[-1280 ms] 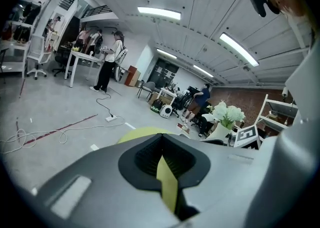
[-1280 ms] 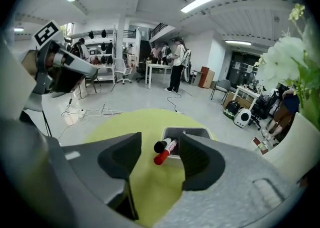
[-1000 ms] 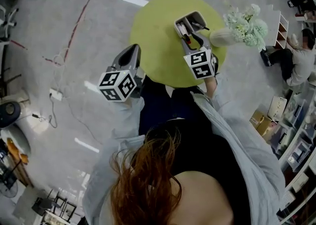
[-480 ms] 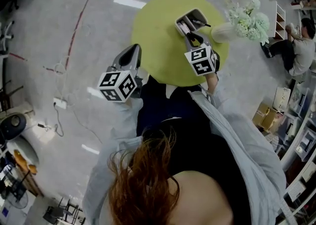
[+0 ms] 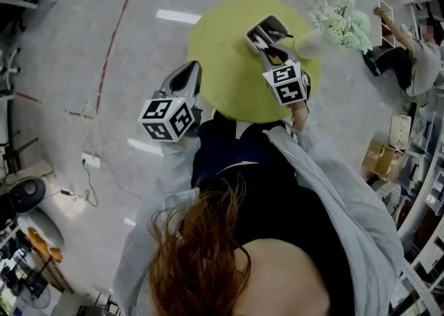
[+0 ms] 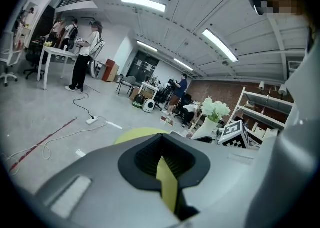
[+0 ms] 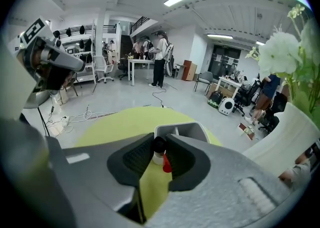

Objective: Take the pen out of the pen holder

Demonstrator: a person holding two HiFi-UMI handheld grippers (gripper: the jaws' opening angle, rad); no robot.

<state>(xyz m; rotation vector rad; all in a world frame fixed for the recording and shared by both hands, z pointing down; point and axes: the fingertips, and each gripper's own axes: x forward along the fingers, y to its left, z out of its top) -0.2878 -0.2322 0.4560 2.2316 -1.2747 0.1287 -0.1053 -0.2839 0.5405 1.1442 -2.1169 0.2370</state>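
A grey pen holder [image 5: 269, 28] stands at the far side of the round yellow-green table [image 5: 222, 51], with several pens in it. My right gripper [image 5: 271, 51] reaches down into it. Its jaws have just been closing and now pinch a pen [image 7: 159, 148] with a black cap, white body and red clip. In the right gripper view the pen holder's rim [image 7: 192, 131] shows just past the right gripper [image 7: 159, 155]. My left gripper [image 5: 192, 69] hangs off the table's left edge, shut and with nothing in it. In the left gripper view the left gripper [image 6: 161, 143] points over the table [image 6: 135, 133].
A white vase of pale flowers [image 5: 331, 24] stands on the table right beside the pen holder, close to my right gripper. A person [image 5: 416, 64] sits on the floor at the far right by shelves. A power strip and cable [image 5: 90, 162] lie on the floor at the left.
The right gripper's marker cube has tilted and shifted slightly over the pen holder. The left gripper has hardly moved. The head view has drifted a little.
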